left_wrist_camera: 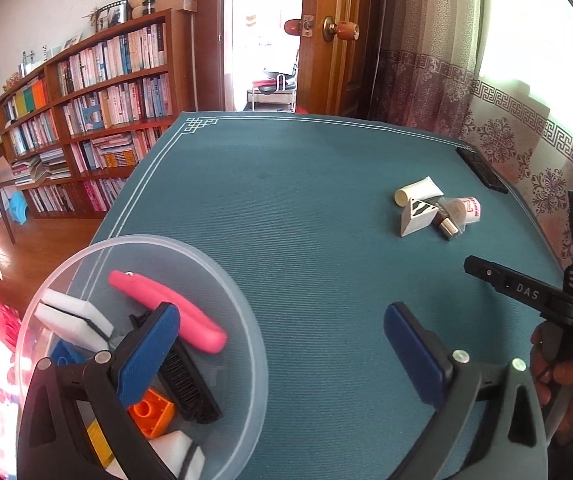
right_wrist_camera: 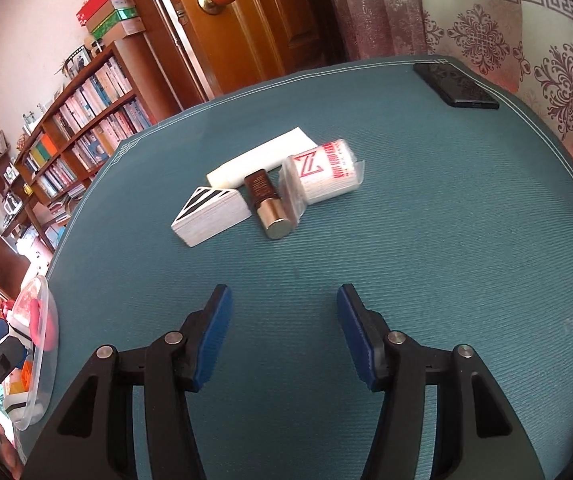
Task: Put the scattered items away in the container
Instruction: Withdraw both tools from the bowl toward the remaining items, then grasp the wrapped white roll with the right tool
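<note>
With both the right gripper (right_wrist_camera: 282, 332) and left gripper (left_wrist_camera: 282, 344) hanging open and empty, the touching bottle (right_wrist_camera: 267, 204) and wrapped roll (right_wrist_camera: 320, 174) are risking a knock-on roll.

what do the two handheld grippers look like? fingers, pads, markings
Left gripper and right gripper match: black plastic finger arms with triangular cutouts, silver pivot pins, ribbed blue pads. Seen from the left wrist view, the right unit's black body reads "DAS" in white, with a green LED lit and a grey-and-white striped strap. No cables visible.
</note>
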